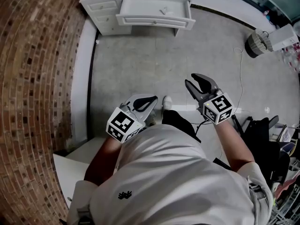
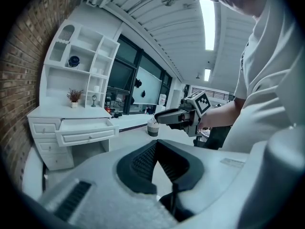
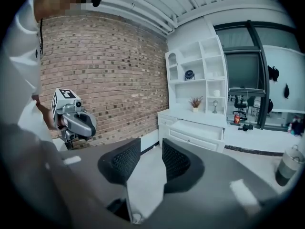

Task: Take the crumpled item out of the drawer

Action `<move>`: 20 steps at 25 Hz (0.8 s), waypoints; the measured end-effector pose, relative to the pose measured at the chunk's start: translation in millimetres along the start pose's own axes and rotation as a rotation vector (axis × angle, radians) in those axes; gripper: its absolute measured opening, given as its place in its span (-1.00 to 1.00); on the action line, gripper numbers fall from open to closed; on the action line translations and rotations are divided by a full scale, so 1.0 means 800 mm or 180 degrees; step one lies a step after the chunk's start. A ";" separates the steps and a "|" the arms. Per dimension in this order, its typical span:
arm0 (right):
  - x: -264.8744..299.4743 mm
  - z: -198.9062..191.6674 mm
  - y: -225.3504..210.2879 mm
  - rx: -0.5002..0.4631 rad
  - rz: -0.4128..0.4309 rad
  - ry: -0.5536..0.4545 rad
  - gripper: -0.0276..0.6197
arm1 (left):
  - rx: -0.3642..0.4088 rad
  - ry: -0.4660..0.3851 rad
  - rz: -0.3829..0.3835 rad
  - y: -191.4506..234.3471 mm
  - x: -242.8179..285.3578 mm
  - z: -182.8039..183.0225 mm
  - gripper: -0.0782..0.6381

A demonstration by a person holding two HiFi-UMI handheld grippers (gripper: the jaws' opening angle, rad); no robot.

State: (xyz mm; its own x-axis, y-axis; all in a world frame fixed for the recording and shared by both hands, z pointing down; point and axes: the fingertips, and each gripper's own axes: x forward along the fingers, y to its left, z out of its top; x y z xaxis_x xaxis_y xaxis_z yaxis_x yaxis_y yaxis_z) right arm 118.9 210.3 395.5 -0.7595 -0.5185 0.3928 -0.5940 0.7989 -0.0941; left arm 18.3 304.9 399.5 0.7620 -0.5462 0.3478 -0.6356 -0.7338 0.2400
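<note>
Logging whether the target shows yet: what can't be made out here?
Head view: what lies in the open drawer; one small pale thing, too small to identify.
Both gripper views: the drawer inside, hidden behind its own front.
Head view: the floor beneath the person, hidden by the torso.

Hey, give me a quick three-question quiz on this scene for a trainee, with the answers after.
1. True or false: the left gripper has its jaws together.
2. The wide drawer of the white desk is: A pushed shut, B pulled open, C lying on the floor.
3. What kind of wall stands left of the desk in the head view?
Key: 1 true; 2 B; 3 a brick wall.
</note>
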 end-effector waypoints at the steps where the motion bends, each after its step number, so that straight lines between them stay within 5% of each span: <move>1: 0.008 0.004 -0.004 -0.0007 0.0013 0.0007 -0.43 | -0.0021 -0.0003 0.0005 0.007 0.002 0.000 -0.76; 11: 0.104 0.039 -0.078 0.0002 0.0156 -0.0009 -0.45 | -0.0099 0.0015 0.0194 0.102 0.027 0.028 -0.76; 20: 0.204 0.093 -0.176 -0.0053 0.0361 -0.0023 -0.45 | -0.0118 0.0036 0.0380 0.215 0.085 0.097 -0.76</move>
State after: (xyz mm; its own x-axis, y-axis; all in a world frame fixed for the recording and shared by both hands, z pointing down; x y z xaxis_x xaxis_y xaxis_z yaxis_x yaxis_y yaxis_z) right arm 59.0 -9.5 404.4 -0.8235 -0.4266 0.3738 -0.4997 0.8575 -0.1222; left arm -29.4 109.8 393.8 0.6793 -0.6241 0.3861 -0.7260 -0.6482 0.2294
